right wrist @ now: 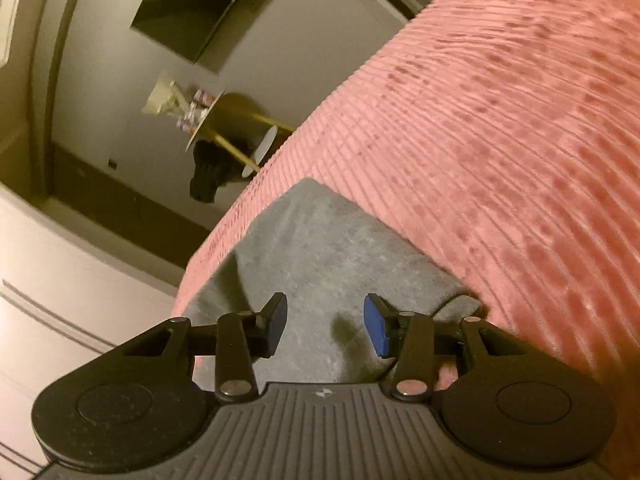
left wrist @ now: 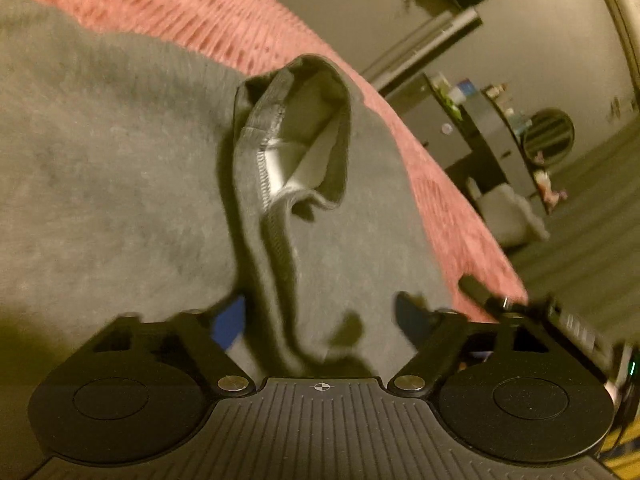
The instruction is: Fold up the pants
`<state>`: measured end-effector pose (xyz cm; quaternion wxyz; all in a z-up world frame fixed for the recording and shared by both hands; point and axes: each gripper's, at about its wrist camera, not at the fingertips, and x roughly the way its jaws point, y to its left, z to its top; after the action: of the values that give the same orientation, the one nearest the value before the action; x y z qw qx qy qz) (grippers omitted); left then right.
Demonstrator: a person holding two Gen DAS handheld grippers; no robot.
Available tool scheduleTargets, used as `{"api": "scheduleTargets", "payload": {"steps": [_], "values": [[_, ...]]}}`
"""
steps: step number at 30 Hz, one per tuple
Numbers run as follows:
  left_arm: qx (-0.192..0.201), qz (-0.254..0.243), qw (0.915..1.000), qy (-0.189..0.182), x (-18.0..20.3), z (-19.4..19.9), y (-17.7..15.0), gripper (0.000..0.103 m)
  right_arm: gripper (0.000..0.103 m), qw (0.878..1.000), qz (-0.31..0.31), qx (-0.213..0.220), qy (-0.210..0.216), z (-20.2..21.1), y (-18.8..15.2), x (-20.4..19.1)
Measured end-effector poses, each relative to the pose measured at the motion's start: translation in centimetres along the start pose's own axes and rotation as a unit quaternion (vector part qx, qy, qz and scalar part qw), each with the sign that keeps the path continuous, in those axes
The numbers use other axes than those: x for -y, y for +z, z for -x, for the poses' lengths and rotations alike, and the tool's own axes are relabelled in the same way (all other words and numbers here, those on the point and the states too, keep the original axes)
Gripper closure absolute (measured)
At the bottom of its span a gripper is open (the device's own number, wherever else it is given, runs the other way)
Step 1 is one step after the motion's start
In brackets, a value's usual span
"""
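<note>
Grey pants [left wrist: 120, 160] lie on a pink ribbed bedspread [left wrist: 192, 12]. In the left wrist view a pocket lining or hem [left wrist: 296, 136] stands turned up, showing pale inside fabric. My left gripper [left wrist: 320, 320] is open, its blue pads spread wide, with a bunched ridge of the grey fabric running between the jaws. In the right wrist view my right gripper [right wrist: 325, 326] is open just above a corner of the grey pants [right wrist: 320, 248], near the bedspread's [right wrist: 500, 140] edge. Neither gripper holds anything.
In the left wrist view the bed edge drops to a grey floor [left wrist: 580, 240], with dark shelves [left wrist: 480, 128] and a round fan [left wrist: 548, 136] beyond. In the right wrist view a small round side table [right wrist: 224, 120] and a wall-mounted dark screen [right wrist: 200, 8] stand past the bed edge.
</note>
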<state>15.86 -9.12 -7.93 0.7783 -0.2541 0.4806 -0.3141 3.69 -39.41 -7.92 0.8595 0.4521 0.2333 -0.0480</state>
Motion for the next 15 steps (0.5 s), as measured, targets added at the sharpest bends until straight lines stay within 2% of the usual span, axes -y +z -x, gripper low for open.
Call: {"api": "scheduleTargets", "payload": {"steps": [3, 5, 6, 9, 13, 15], "values": [[-0.008, 0.067, 0.9977, 0.002, -0.9, -1.1, 0.9, 0.047, 0.057, 1.0, 0.007, -0.008, 0.014, -1.0, 0.4, -0.3], [-0.012, 0.093, 0.9956, 0.008, -1.2, -1.7, 1.4, 0.063, 0.051, 0.999, 0.001, -0.016, 0.042, -1.4, 0.6, -0.2], [-0.014, 0.099, 0.9948, 0.017, -1.3, -2.0, 1.6, 0.08, 0.05, 0.998, -0.001, -0.021, 0.054, -1.4, 0.7, -0.1], [-0.018, 0.101, 0.9942, 0.032, -1.0, -2.1, 1.8, 0.086, 0.049, 0.997, 0.013, -0.022, 0.067, -1.0, 0.5, -0.6], [-0.016, 0.04, 0.9957, 0.082, 2.1, -1.6, 2.1, 0.087, 0.049, 0.997, 0.013, -0.018, 0.076, -0.3, 0.5, -0.7], [-0.014, 0.027, 0.995, 0.095, 3.2, -1.4, 2.3, 0.088, 0.049, 0.997, 0.018, -0.016, 0.079, 0.1, 0.4, -0.8]]}}
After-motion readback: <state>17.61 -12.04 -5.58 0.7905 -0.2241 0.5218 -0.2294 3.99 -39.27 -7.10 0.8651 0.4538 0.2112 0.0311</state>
